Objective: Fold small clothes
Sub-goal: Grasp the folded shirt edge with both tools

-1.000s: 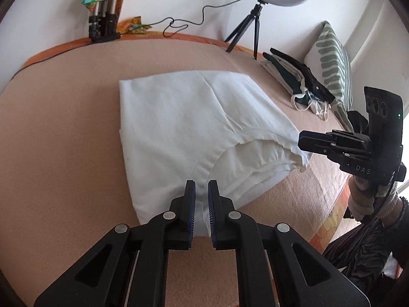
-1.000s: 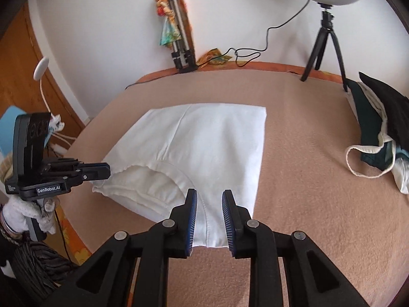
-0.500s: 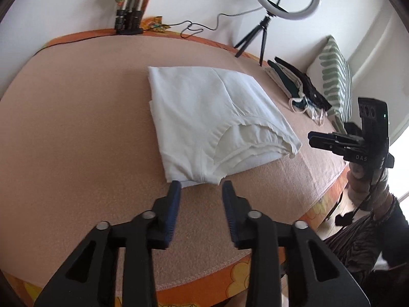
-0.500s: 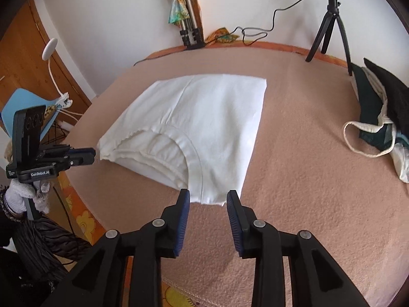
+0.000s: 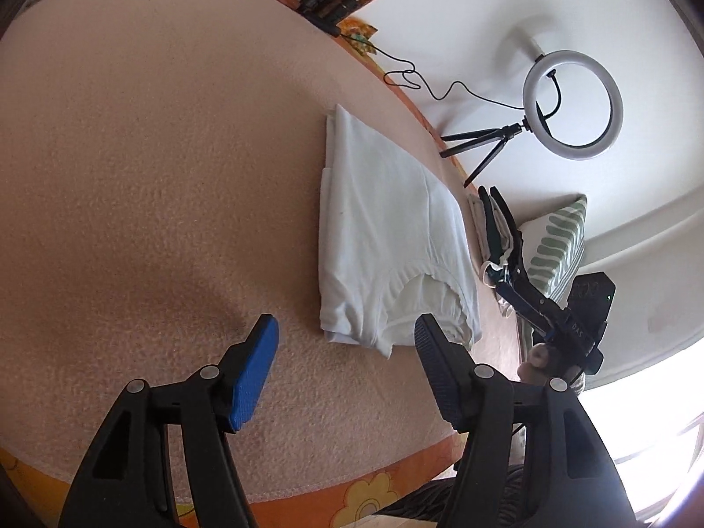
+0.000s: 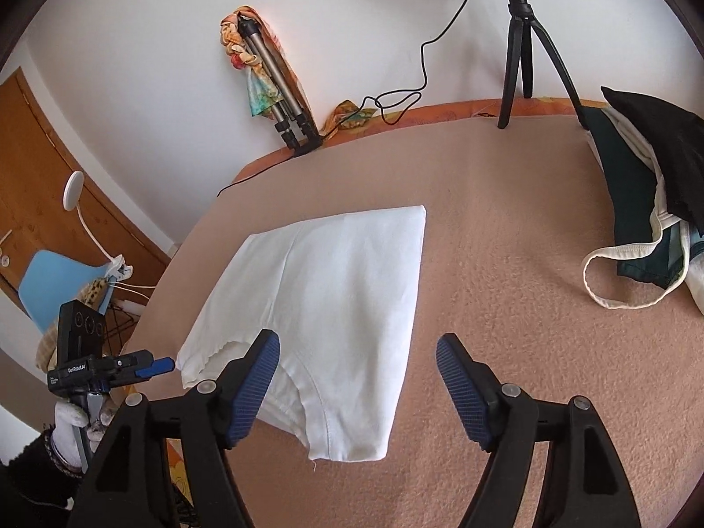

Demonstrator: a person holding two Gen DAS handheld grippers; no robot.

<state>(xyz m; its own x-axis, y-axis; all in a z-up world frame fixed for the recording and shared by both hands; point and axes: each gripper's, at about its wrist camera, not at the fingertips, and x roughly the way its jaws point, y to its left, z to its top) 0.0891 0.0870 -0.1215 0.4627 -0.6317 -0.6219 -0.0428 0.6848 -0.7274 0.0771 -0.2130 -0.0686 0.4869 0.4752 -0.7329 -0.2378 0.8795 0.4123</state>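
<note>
A white folded garment (image 5: 387,242) lies flat on the peach blanket (image 5: 154,176), its waistband end nearest me. My left gripper (image 5: 345,325) hovers just short of the garment's near corner; its jaws are opening and the blue pads touch nothing. In the right wrist view the same garment (image 6: 334,299) reaches in between the fingers of my right gripper (image 6: 357,345), whose jaws are also opening with both pads clear of the cloth. Each gripper shows in the other's view: the left gripper (image 6: 149,365) off the bed's left edge, the right gripper (image 5: 519,299) beside the garment's right side.
A pile of dark and cream clothes (image 6: 638,185) lies at the right of the bed. A ring light (image 5: 572,105) on a black tripod (image 6: 523,44) and a folded tripod (image 6: 273,88) stand at the wall. A striped cushion (image 5: 559,246) sits behind the pile. The flowered bed edge (image 5: 352,493) is near.
Both grippers were shut on the garment's near hem; they have let go, opened wide and drawn back. The left one has also rolled, so its view swung round.
</note>
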